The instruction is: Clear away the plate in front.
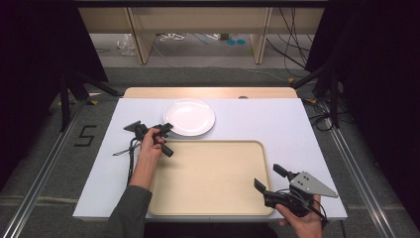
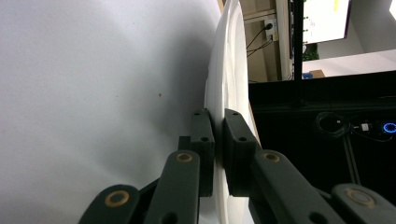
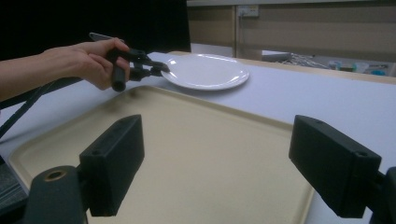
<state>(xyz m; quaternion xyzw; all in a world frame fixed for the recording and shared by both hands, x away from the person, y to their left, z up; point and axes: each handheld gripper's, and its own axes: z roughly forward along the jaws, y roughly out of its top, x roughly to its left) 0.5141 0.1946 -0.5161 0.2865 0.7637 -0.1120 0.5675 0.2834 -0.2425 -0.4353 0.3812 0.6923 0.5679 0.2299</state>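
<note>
High view: the white plate sits on the bench just beyond the tray, with the left gripper at its near-left rim (the nearer hand by far).

Left gripper view: the jaws are clamped on the plate's rim.

Right gripper view: the right gripper hangs wide open over the tray, holding nothing, the plate well beyond it.

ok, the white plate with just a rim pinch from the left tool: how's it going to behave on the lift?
Likely stiff: the white plate keeps its round shape, with no sag at the pinch. It will probably droop away from the left tool, which clamps only the near rim, far off-centre. The glossy surface looks slippery, so it may slip or twist between the flat pads; it could break if dropped.
</note>
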